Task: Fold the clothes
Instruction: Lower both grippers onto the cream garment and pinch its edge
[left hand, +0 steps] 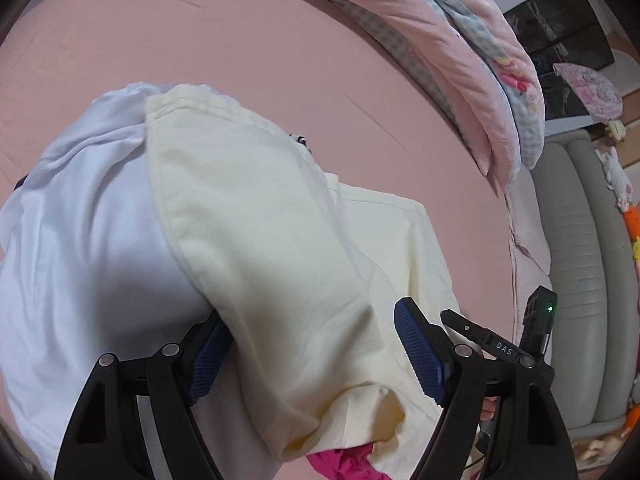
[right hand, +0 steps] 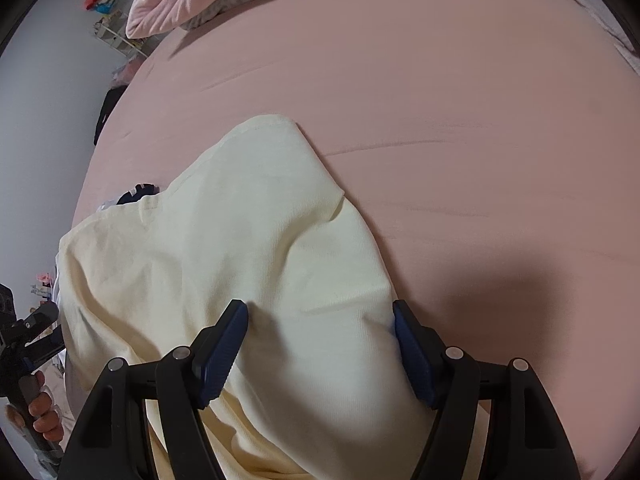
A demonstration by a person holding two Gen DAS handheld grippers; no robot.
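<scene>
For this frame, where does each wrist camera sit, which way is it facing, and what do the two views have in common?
Left wrist: rides the left gripper, looking along its open fingers over the cream garment and a white garment toward the folded quilt; the right gripper shows at right.
Right wrist: rides the right gripper, fingers open astride the cream garment, facing across the pink bed sheet; the person's left hand shows at lower left.
Shared: cream garment, pink sheet, quilt.
</scene>
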